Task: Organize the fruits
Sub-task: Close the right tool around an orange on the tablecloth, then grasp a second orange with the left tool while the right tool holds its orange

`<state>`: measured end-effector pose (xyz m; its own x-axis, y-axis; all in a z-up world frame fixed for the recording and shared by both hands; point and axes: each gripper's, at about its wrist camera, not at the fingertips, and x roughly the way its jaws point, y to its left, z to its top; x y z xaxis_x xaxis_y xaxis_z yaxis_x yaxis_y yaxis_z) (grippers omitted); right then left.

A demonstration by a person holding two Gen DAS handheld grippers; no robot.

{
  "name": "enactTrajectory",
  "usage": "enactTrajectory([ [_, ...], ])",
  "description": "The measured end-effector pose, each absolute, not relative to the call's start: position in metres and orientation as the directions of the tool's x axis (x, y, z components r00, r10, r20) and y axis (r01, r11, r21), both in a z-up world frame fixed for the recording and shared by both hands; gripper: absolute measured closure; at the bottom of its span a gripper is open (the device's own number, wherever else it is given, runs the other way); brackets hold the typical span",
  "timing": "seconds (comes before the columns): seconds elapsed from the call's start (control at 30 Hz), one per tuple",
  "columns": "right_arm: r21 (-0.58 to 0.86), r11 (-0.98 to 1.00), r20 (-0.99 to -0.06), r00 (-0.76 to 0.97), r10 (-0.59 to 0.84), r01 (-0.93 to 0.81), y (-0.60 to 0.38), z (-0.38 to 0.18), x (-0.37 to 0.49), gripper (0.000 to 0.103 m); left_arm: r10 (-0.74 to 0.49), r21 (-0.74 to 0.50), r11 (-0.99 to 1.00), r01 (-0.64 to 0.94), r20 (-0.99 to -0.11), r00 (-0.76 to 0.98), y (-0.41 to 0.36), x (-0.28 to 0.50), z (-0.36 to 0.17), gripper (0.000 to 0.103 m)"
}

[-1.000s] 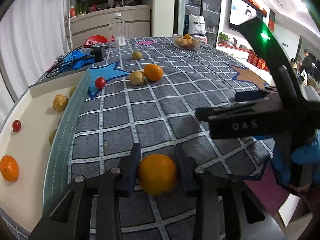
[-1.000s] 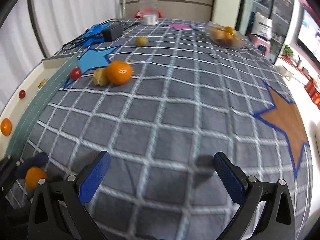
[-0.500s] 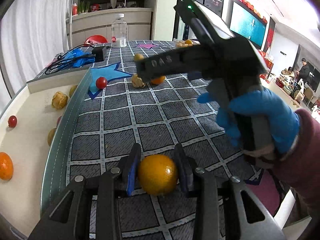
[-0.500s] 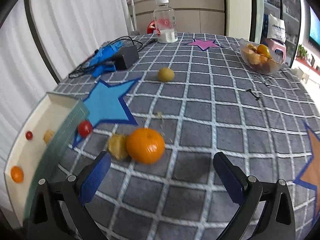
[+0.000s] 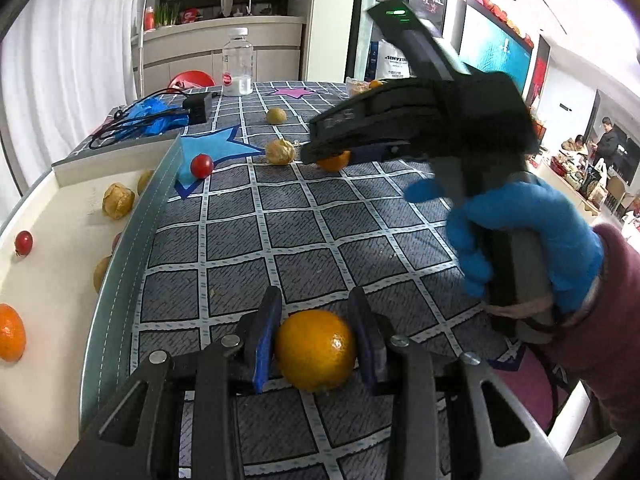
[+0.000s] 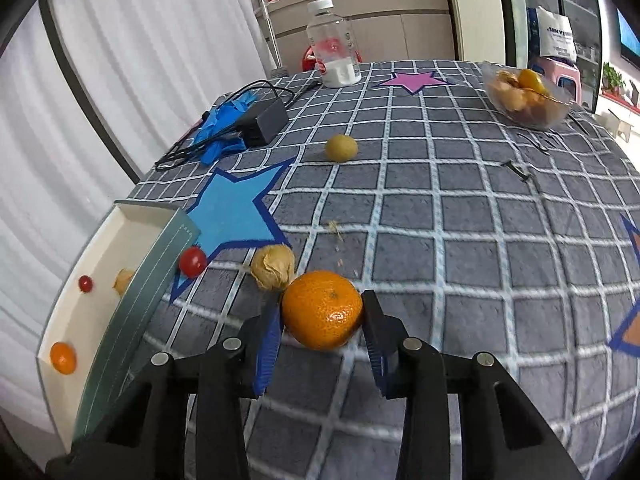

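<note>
1. The left gripper [image 5: 316, 344] is clamped on an orange [image 5: 315, 349], blue pads pressed to both its sides, just beside the tray [image 5: 132, 248] on the side facing the checked cloth [image 5: 280, 232].
2. The right gripper [image 6: 320, 320] has just been closing, and its pads now sit against both flanks of a second orange [image 6: 322, 309], which lies on the cloth just off the tray's far corner.
3. A papery husked fruit [image 6: 273, 268] touches that second orange on the side nearer the tray, and a cherry tomato [image 6: 192, 262] rests against the tray wall beyond it.
4. The step in hand looks like securing both oranges for transfer into the tray, which already holds a small orange [image 6: 63, 357], a tomato and husked fruit.
5. To do it well, I would confirm the right pads are square on the widest part of the orange before lifting; a grip too high on a round skin tends to squirt it out.
6. Lift straight up first, so the left finger does not drag the husked fruit along.
7. Carry each orange over the tray wall with clearance, lower it near the floor of the tray, away from the fruit already there, then release gently so that it does not roll.
</note>
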<state>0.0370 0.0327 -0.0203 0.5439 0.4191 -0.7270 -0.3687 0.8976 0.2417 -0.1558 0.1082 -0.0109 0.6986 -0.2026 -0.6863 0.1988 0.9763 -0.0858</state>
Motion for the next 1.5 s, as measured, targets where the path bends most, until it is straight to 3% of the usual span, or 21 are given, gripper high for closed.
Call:
enactTrajectory([
  [0.47, 0.259, 0.905, -0.704, 0.576, 0.416, -0.337, -0.008, -0.002, -0.027, 0.063, -0.234, -0.153, 0.972, 0.178, -0.676, 0.699, 0.119, -0.164, -0.005, 0.066],
  [0.53, 0.260, 0.903, -0.700, 0.578, 0.420, -0.341, -0.009, 0.001, -0.032, 0.063, -0.240, -0.153, 0.971, 0.185, -0.653, 0.719, 0.121, -0.172, 0.006, 0.073],
  [0.7, 0.262, 0.894, -0.688, 0.578, 0.438, -0.364, 0.005, 0.008, -0.039, 0.063, -0.217, -0.109, 0.976, 0.189, -0.569, 0.793, 0.132, -0.190, 0.045, 0.074],
  [0.83, 0.263, 0.883, -0.681, 0.573, 0.455, -0.389, 0.019, 0.010, -0.043, 0.063, -0.191, -0.122, 0.982, 0.147, -0.572, 0.797, 0.154, -0.189, 0.048, 0.073],
  [0.9, 0.264, 0.882, -0.684, 0.569, 0.457, -0.391, 0.022, 0.008, -0.043, 0.063, -0.212, -0.143, 0.977, 0.157, -0.597, 0.774, 0.158, -0.190, 0.042, 0.062],
  [0.97, 0.270, 0.882, -0.689, 0.562, 0.458, -0.387, 0.023, 0.004, -0.042, 0.063, -0.223, -0.125, 0.975, 0.185, -0.600, 0.768, 0.153, -0.197, 0.035, 0.033],
  [1.17, 0.279, 0.883, -0.698, 0.551, 0.457, -0.378, 0.019, -0.005, -0.044, 0.063, -0.179, -0.042, 0.979, 0.198, -0.634, 0.752, 0.128, -0.190, 0.018, 0.030],
  [1.3, 0.264, 0.886, -0.696, 0.561, 0.449, -0.381, 0.013, -0.005, -0.048, 0.063, -0.078, 0.022, 0.991, 0.131, -0.701, 0.709, 0.121, -0.172, -0.005, 0.034],
  [1.37, 0.254, 0.887, -0.695, 0.565, 0.445, -0.386, 0.011, -0.004, -0.051, 0.063, 0.012, 0.109, 0.990, 0.090, -0.697, 0.717, 0.118, -0.171, -0.010, 0.052],
  [1.43, 0.246, 0.887, -0.694, 0.568, 0.443, -0.391, 0.012, -0.004, -0.051, 0.063, 0.005, 0.095, 0.992, 0.084, -0.691, 0.723, 0.126, -0.172, -0.008, 0.066],
  [1.5, 0.253, 0.884, -0.694, 0.563, 0.449, -0.393, 0.013, -0.004, -0.050, 0.063, -0.045, 0.024, 0.996, 0.086, -0.700, 0.713, 0.137, -0.171, -0.004, 0.066],
])
